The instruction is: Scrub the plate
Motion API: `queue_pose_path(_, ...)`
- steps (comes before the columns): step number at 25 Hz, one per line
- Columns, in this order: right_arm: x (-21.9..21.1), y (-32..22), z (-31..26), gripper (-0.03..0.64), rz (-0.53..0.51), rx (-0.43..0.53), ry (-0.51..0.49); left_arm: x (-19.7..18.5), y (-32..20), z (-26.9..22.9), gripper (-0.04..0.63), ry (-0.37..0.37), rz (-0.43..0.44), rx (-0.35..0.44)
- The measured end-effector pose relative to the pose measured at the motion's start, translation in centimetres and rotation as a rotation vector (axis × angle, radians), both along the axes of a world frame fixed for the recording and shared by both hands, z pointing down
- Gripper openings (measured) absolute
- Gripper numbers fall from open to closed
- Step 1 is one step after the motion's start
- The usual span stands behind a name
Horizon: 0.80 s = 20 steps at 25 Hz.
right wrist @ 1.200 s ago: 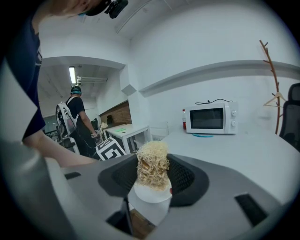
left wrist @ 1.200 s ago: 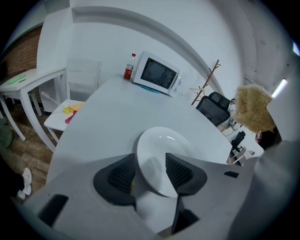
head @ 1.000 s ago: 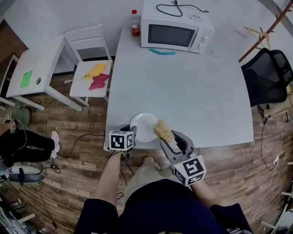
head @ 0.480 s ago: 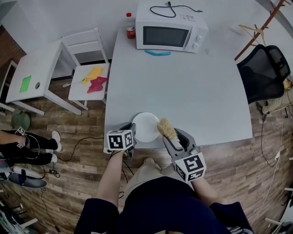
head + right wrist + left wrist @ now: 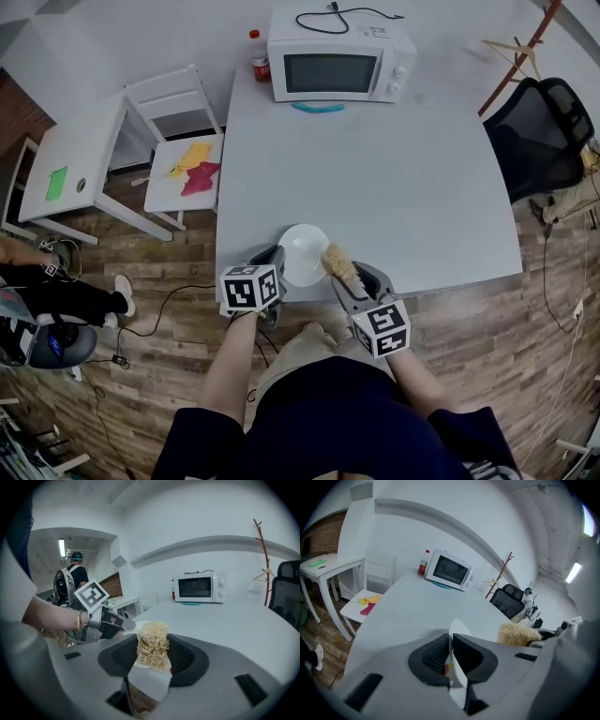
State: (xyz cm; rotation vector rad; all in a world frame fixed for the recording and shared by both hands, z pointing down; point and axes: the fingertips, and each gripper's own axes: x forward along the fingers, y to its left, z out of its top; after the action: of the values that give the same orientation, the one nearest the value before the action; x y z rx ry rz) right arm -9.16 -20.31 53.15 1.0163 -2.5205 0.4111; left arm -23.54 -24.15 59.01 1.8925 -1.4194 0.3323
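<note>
— How many things are there?
— One round white plate (image 5: 305, 251), one scrubbing brush with straw-coloured bristles (image 5: 337, 262), and my two grippers.
— Where is the plate?
— Lower centre of the head view, at the near edge of the pale grey table (image 5: 375, 178). My left gripper (image 5: 451, 644) has just been closing and pinches the plate's left rim. My right gripper (image 5: 152, 644) is clamped on the brush, its bristles beside the right rim.
</note>
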Motion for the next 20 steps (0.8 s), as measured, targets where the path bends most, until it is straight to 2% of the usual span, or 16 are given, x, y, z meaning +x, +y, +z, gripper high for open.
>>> queue_pose_path(5, -0.6, -0.9, 4.0, 0.184, 0.006, -0.110, 0.005, 0.4, -0.1, -0.6, 0.040, -0.033, 0.020, 0.014)
queue_pose_path(9, -1.1, -1.6, 5.8, 0.184, -0.002, -0.159, 0.017, 0.8, -0.2, -1.0, 0.040, -0.052, 0.026, 0.022)
queue_pose_path(13, -1.4, -1.9, 6.1, 0.184, -0.004, -0.168, 0.016, 0.7, -0.4, -1.2, 0.040, -0.060, 0.028, 0.028)
queue_pose_path(20, -1.4, -3.4, 5.6, 0.184, -0.004, -0.149, 0.028, 1.5, -0.6, -1.6, 0.040, -0.132, 0.104, 0.054)
